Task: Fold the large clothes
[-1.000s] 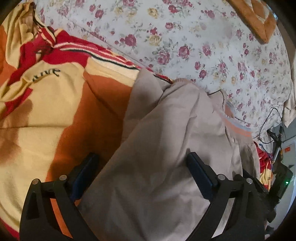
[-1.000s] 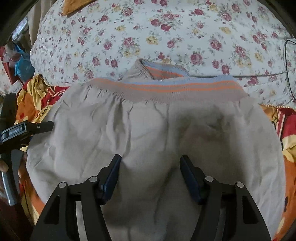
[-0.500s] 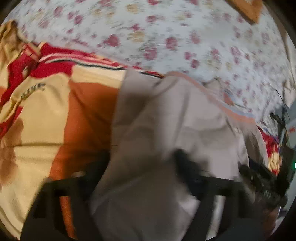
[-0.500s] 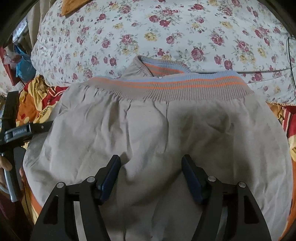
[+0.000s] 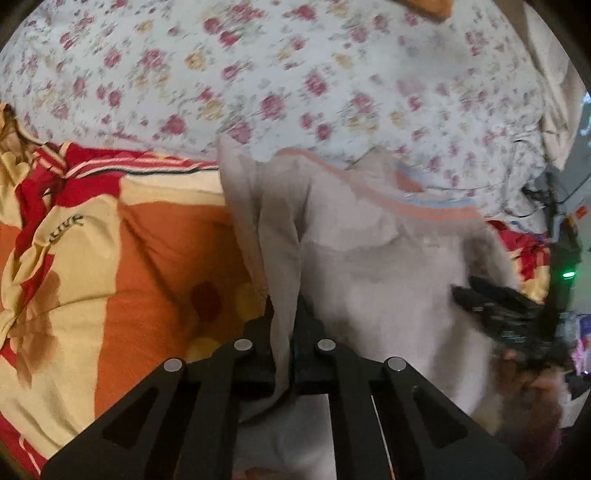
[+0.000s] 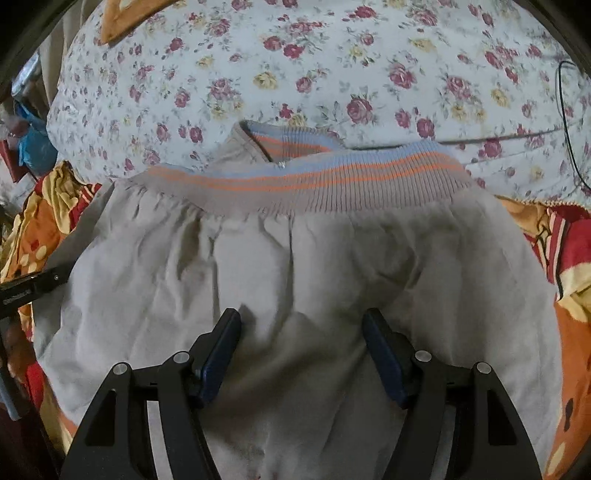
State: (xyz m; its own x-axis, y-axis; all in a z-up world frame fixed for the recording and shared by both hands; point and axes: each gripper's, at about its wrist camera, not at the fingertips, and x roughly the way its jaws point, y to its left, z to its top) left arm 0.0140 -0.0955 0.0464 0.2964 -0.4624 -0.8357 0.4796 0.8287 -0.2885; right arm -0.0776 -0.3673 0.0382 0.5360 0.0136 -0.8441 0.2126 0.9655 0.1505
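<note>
Over on the left, a fleecy blanket (image 5: 110,266) lies rumpled in big patches of orange, cream and red, with thin stripes along its far edge. Beside it, toward the middle, sits the task's thing: a beige garment (image 6: 295,288) of thin, creased woven cloth, spread over the blanket and reaching up to the flowered sheet (image 6: 332,66). Its far end is gathered into a ribbed knit band (image 6: 306,181) striped orange and pale blue, and a second bit of the same ribbing pokes out just behind it.

The left gripper (image 5: 284,343) is pinched together on a raised fold of the garment's left edge; the cloth runs up out of the tongs in a narrow pleat and the picture from that side is smeared. The right gripper (image 6: 301,350) stands apart, its blue-padded fingers (image 6: 221,350) resting either side of a flat stretch of the garment, pressing nothing that I can see.

No containers show anywhere.

Beyond the waistband the sheet stretches wide and bare, cotton printed with small red and yellow roses. An orange cushion corner (image 6: 122,18) sits at the far left of it, and a thin black cable (image 6: 565,122) loops down the right side. Blanket shows again past the garment's right edge.
</note>
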